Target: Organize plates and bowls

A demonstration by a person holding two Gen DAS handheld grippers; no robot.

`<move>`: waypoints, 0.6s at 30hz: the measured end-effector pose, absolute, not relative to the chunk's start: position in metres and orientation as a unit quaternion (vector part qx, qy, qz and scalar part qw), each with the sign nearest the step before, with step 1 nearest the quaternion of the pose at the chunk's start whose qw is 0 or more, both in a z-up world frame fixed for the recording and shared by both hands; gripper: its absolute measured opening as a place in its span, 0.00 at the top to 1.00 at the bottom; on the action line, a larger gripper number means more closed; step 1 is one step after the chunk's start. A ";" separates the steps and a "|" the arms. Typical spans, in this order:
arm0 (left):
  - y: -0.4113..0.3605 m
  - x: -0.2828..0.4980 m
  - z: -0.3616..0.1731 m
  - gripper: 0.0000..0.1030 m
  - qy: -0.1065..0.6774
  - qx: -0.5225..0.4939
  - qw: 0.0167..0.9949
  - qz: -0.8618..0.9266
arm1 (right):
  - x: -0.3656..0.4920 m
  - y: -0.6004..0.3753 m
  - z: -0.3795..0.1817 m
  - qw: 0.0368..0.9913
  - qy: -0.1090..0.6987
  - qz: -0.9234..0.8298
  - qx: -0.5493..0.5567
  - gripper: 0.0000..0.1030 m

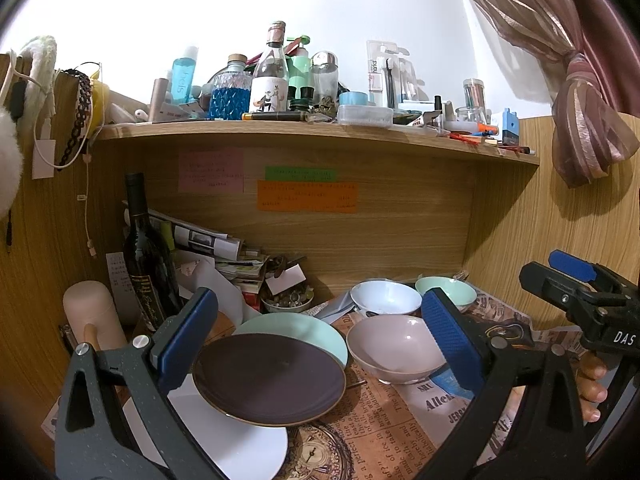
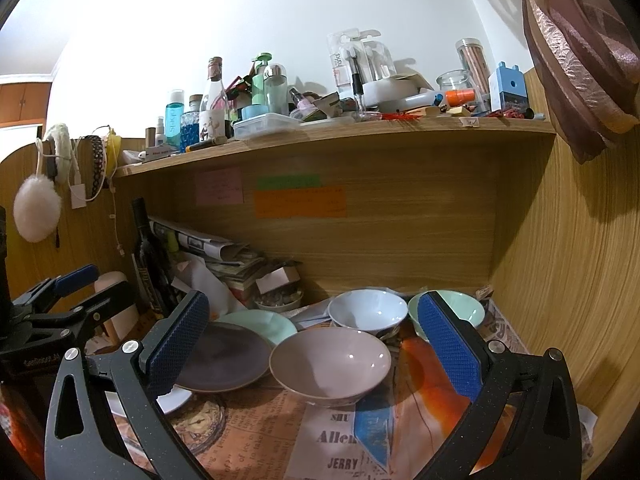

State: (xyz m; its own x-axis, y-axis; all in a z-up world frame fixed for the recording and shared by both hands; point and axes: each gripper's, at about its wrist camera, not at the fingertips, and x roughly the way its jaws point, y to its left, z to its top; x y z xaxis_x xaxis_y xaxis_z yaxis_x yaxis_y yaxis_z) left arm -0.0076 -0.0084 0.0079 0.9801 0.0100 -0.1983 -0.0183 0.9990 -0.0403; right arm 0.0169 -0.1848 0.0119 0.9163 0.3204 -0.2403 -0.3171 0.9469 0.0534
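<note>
On the desk lie a dark purple plate point(image 1: 269, 381) overlapping a mint plate point(image 1: 304, 330) and a white plate point(image 1: 236, 436). To their right stand a pink bowl point(image 1: 394, 348), a white bowl point(image 1: 386, 298) and a mint bowl point(image 1: 446, 288). My left gripper point(image 1: 320, 344) is open, hovering above the purple plate and pink bowl. My right gripper point(image 2: 312, 350) is open above the pink bowl point(image 2: 330, 364); the purple plate point(image 2: 224, 356), white bowl point(image 2: 368, 310) and mint bowl point(image 2: 460, 310) show in that view too. Neither gripper holds anything.
A dark wine bottle point(image 1: 146, 252), a pink cylinder point(image 1: 94, 314), stacked papers point(image 1: 224, 256) and a small dish of trinkets point(image 1: 286, 300) crowd the back left. A cluttered shelf point(image 1: 320, 132) overhangs. A wooden wall point(image 2: 560, 280) is at right. Newspaper-print mat point(image 2: 320, 440) covers the desk.
</note>
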 end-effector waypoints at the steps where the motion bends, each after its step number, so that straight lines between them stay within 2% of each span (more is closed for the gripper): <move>1: -0.008 -0.008 0.008 0.00 0.099 -0.021 0.995 0.007 | 0.017 -0.185 0.012 0.979 0.124 0.163 0.007 0.00; 18: -0.008 -0.008 0.007 0.00 0.099 -0.021 0.995 0.006 | 0.017 -0.183 0.012 0.979 0.124 0.164 0.007 0.00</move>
